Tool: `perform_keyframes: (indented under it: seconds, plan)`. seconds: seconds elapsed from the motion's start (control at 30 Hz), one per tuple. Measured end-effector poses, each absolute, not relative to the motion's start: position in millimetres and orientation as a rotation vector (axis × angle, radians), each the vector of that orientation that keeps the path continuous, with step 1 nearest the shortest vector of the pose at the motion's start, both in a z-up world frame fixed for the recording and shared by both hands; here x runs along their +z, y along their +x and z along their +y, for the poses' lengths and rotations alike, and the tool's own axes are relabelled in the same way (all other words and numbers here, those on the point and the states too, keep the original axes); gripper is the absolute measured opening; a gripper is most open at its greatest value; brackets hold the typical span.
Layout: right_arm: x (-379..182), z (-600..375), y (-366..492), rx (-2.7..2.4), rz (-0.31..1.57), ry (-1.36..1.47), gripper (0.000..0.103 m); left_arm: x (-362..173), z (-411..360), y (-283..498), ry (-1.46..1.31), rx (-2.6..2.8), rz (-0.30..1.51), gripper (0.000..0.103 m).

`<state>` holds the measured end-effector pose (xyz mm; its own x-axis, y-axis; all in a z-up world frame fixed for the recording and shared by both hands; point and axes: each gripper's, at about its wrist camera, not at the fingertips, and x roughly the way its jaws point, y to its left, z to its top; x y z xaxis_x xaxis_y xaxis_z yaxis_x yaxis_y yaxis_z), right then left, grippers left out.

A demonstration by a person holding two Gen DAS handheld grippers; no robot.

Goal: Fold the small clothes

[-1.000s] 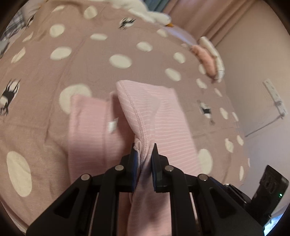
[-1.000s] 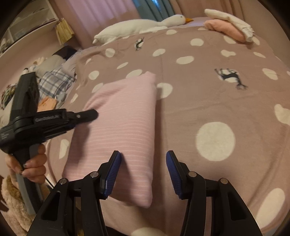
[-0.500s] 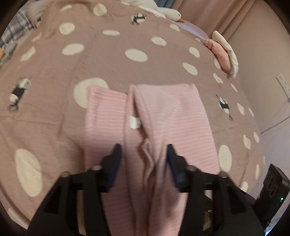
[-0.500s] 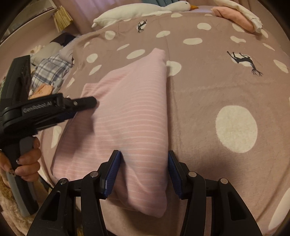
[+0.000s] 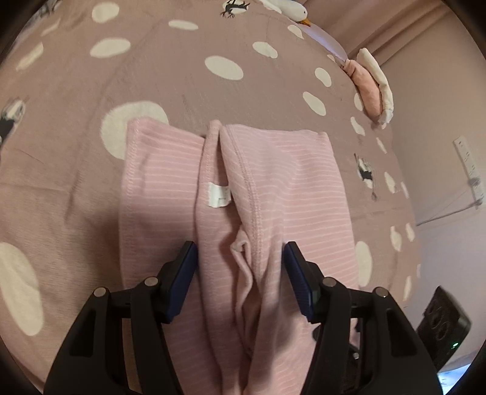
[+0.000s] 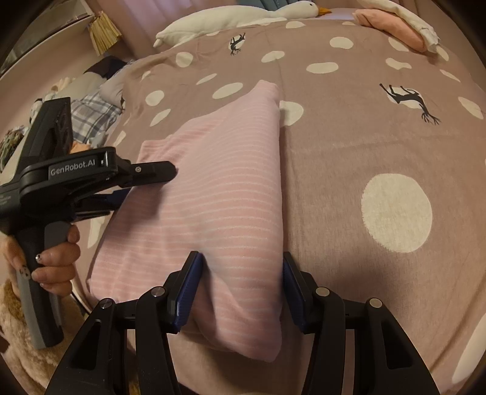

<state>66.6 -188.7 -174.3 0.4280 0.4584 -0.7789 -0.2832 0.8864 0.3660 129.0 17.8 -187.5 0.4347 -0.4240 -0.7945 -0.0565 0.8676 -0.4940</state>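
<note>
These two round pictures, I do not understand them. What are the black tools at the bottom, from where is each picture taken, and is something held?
A person holds a hand-operated gripper in each hand, and each carries a fisheye camera looking along its two fingers. One picture looks out from the left gripper, the other from the right gripper. The right view also shows the left tool in the person's hand. A folded pink striped garment lies on a spotted bedspread. Both grippers are open astride the garment, gripping nothing.

A bed with a mauve bedspread (image 6: 349,145) dotted with white spots carries everything. A folded pink striped garment (image 6: 218,194) lies at its near middle. At one o'clock sit folded pink and cream clothes (image 6: 398,27); at twelve, a white goose plush (image 6: 243,15).
</note>
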Motion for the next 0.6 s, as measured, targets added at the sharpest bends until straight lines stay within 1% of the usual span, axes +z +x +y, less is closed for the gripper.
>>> perform_keyframes:
  seconds: [0.03,0.07,0.1,0.17,0.27,0.47,0.6]
  plan:
    - [-174,-189,67,0.467,1.03,0.19,0.052,-190,19,130,-0.525,-0.253,1.109,0.048]
    - [-174,-189,67,0.467,1.03,0.191,0.052,-192,20,131,-0.547,-0.259,1.114,0.036]
    - [-174,-188,68,0.467,1.031,0.191,0.052,-195,21,131,-0.579,-0.276,1.121,0.029]
    - [-174,-188,68,0.465,1.032,0.19,0.052,-195,21,129,-0.613,-0.278,1.109,0.02]
    - [-173,-190,67,0.466,1.031,0.19,0.052,-182,18,120,-0.614,-0.267,1.079,0.016]
    - [-161,-192,64,0.484,1.002,0.195,0.052,-137,22,104,-0.556,-0.279,0.983,0.015]
    - [-151,-187,59,0.522,0.976,0.183,0.052,-126,36,97,-0.514,-0.239,0.953,0.015]
